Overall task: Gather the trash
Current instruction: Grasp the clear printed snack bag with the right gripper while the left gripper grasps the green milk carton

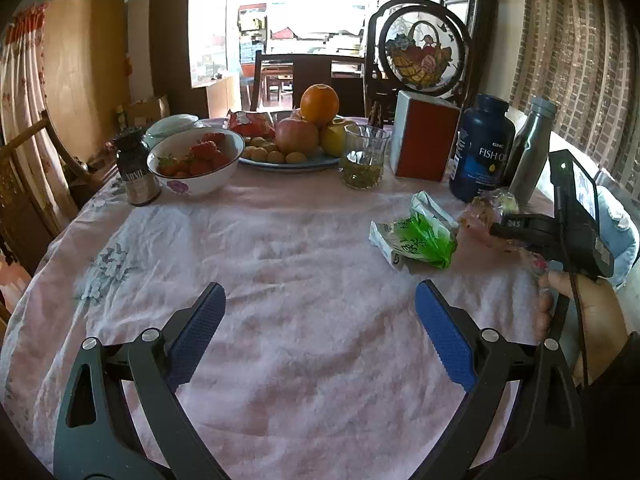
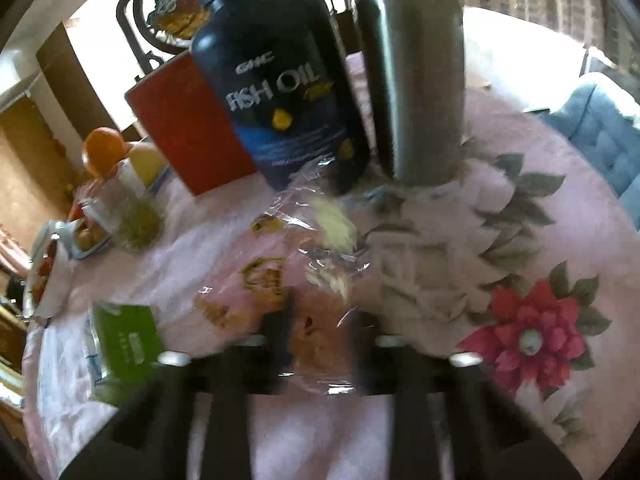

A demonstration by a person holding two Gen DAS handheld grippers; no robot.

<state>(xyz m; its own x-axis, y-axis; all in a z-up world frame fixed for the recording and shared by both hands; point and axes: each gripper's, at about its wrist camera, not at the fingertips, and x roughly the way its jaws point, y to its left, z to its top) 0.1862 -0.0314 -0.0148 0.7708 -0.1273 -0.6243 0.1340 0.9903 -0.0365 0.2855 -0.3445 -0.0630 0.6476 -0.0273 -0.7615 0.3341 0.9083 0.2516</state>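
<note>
A crumpled clear plastic wrapper (image 2: 308,264) with yellow print lies on the pink tablecloth in front of the fish oil bottle. My right gripper (image 2: 320,328) is shut on its near end; the view is blurred. In the left wrist view the right gripper (image 1: 504,226) shows at the right, holding the wrapper (image 1: 486,210). A green and white packet (image 1: 416,236) lies just left of it, also in the right wrist view (image 2: 126,340). My left gripper (image 1: 320,312) is open and empty above bare tablecloth, well left of the trash.
A dark fish oil bottle (image 1: 482,152), a grey flask (image 1: 530,152), a red box (image 1: 424,140), a glass (image 1: 364,158), a fruit plate (image 1: 296,160), a strawberry bowl (image 1: 196,162) and a dark jar (image 1: 138,168) stand along the far side. Chairs stand at the left.
</note>
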